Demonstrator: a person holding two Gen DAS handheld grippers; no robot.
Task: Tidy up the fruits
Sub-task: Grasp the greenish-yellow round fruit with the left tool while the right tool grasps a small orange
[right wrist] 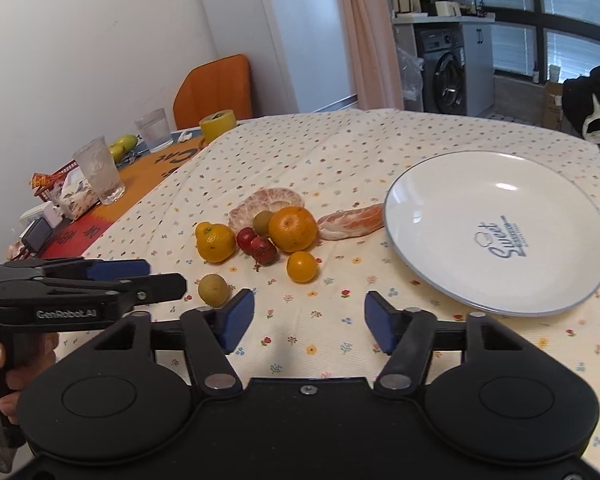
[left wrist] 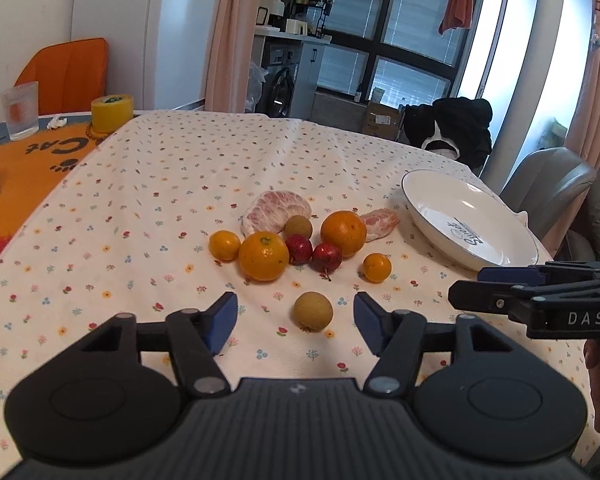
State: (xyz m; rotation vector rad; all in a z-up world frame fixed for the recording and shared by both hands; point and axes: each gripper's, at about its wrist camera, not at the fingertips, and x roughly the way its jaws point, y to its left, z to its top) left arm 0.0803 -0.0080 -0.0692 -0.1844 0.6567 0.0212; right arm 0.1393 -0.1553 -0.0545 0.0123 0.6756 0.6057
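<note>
The left gripper (left wrist: 295, 316) hangs spread wide and empty, a small brown fruit (left wrist: 313, 311) lying between its fingers; the right gripper (right wrist: 309, 312) gapes likewise over bare tablecloth (right wrist: 332, 152); the fruit cluster (right wrist: 260, 236) sits mid-table, the white plate (right wrist: 428, 184) near the right edge, a peeled segment (right wrist: 350, 222) touching its rim.

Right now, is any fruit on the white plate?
No, the white plate is bare; the fruits, such as the big orange, all lie on the tablecloth beside it.

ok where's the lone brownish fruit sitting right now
The brownish fruit lies on the tablecloth apart from the pile, between the open left tongs; the right wrist view shows it lower left.
</note>
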